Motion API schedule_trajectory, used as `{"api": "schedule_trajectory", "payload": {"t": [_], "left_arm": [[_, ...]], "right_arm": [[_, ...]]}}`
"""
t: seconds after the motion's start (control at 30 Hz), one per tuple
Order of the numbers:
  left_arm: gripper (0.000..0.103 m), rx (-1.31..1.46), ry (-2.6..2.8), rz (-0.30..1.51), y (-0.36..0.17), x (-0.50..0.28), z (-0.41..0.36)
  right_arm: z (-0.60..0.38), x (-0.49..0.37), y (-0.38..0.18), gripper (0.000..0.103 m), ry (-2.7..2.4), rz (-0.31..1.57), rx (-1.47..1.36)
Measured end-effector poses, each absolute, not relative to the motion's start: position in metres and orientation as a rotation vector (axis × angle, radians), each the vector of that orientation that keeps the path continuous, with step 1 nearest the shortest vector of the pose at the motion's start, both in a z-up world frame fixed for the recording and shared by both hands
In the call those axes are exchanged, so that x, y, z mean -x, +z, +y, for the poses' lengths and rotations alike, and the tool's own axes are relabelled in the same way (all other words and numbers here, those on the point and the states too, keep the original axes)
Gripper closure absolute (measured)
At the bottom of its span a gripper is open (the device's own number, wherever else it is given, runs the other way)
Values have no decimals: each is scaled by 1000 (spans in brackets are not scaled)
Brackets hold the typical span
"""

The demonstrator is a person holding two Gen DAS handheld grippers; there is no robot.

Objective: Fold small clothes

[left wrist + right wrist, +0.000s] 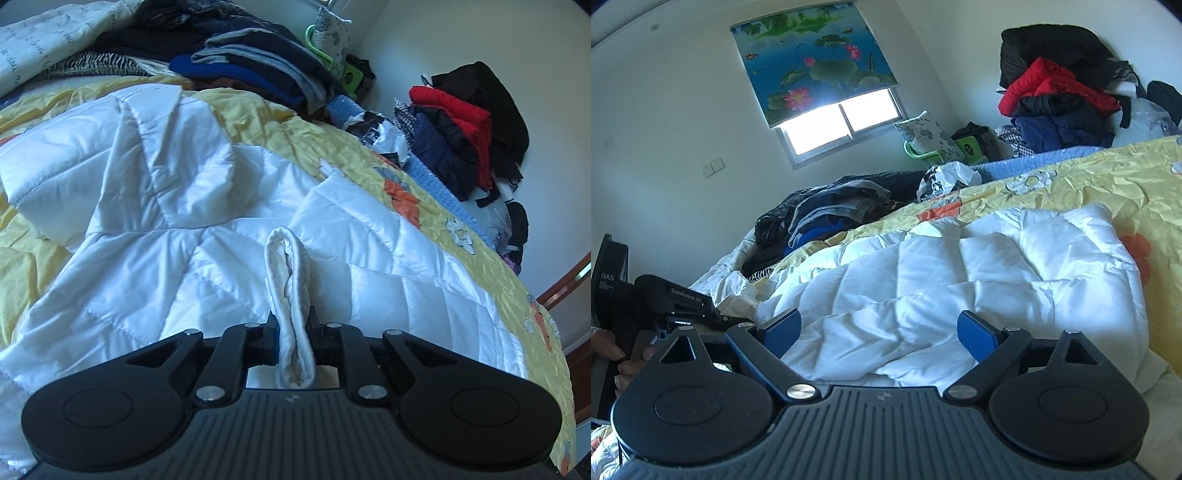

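1. The white quilted jacket (155, 206) lay rumpled across the centre of the left wrist view, on the yellow bedspread (461, 192). In the right wrist view it filled the lower middle of the frame.

2. Step in hand, as judged: carrying a gripped edge of the jacket over the body of the garment to make a fold.

3. To do this well, the edge should be carried low and level, laid so the seam lines meet, and let go only once the cloth lies flat. The bunched sleeve at left of centre would want smoothing first, or the fold will trap a ridge.

4. The left gripper (293, 332) had its jaws pressed together on a looped white hem (286, 266), which stood up from between them at lower centre of its frame. Nothing else was touched.

5. The right gripper (879, 336) had its jaws wide apart, blue pads showing, and empty. It hovered just over the jacket at lower centre of its frame; whether it touched the cloth could not be told.

6. Stacked dark clothes (258, 62) sat at the upper centre, well apart from the work.
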State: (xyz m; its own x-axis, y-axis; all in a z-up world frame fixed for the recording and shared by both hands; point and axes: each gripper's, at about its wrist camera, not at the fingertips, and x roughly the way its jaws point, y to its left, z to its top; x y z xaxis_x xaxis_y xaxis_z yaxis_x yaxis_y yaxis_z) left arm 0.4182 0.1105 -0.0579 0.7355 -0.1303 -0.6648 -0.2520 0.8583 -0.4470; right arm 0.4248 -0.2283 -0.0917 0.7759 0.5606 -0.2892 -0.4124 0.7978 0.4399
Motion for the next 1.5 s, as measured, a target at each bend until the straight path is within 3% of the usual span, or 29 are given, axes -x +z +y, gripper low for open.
{"api": "schedule_trajectory", "payload": {"t": [0.37,0.43,0.5,0.57,0.63,0.73,0.9,1.07,1.27,1.5], "left_arm": [[88,518,80,789,-75,-420,110],[70,529,106,791,-78,-419,112],[63,547,133,791,-75,-417,117],[63,540,218,765,-63,-410,119],[57,506,334,668,-42,-394,115],[33,441,326,514,-16,-378,94],[33,268,133,515,-21,-395,38],[33,213,34,665,-58,-421,11],[32,189,9,754,-85,-429,17],[31,109,13,729,-91,-428,15]], "right_arm": [[-235,-437,-101,6,529,494,-440],[-234,-437,-102,6,530,499,-439],[-234,-438,-102,5,532,504,-444],[-235,-439,-102,5,531,502,-449],[-236,-437,-100,6,527,487,-455],[-242,-431,-97,5,503,422,-479],[-265,-438,-104,0,449,417,-626],[-283,-453,-120,0,440,478,-761],[-278,-460,-123,1,444,504,-740],[-277,-463,-125,0,462,503,-740]]}}
